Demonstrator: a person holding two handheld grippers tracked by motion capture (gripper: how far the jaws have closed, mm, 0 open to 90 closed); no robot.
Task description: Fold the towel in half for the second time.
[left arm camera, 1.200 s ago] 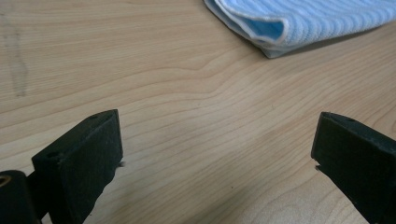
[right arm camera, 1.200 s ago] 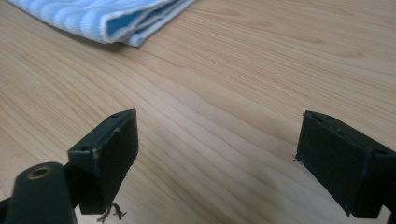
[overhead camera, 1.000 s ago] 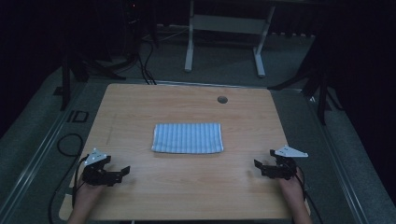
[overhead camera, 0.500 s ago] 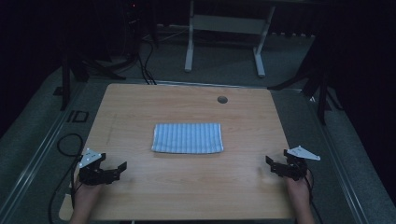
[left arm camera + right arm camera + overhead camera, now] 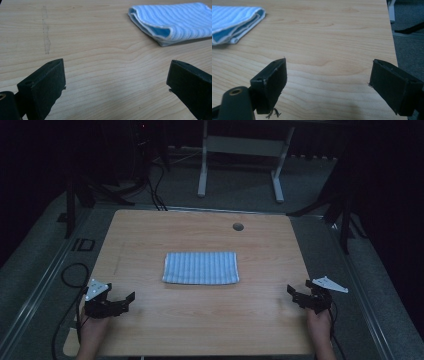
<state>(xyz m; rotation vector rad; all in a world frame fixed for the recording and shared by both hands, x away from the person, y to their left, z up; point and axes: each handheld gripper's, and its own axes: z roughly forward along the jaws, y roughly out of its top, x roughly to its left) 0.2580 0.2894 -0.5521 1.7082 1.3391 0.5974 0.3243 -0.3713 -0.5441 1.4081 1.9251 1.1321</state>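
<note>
A folded blue-and-white striped cloth lies flat in the middle of the wooden table. My left gripper rests near the front left corner, open, with its jaws pointing right and nothing between them. In the left gripper view its jaws stand wide apart over bare wood, with the cloth farther off at the upper right. My right gripper sits by the front right edge, also open and empty. In the right gripper view its jaws frame bare wood, and the cloth lies at the upper left.
A round cable hole sits near the table's far edge. A pale stand with two legs is on the floor behind the table. Black cables loop on the floor at the left. The table's right edge runs close to my right gripper.
My right gripper has slid right toward the table's right edge. My left gripper has shifted slightly left. Both stay open, and the cloth has not moved.
</note>
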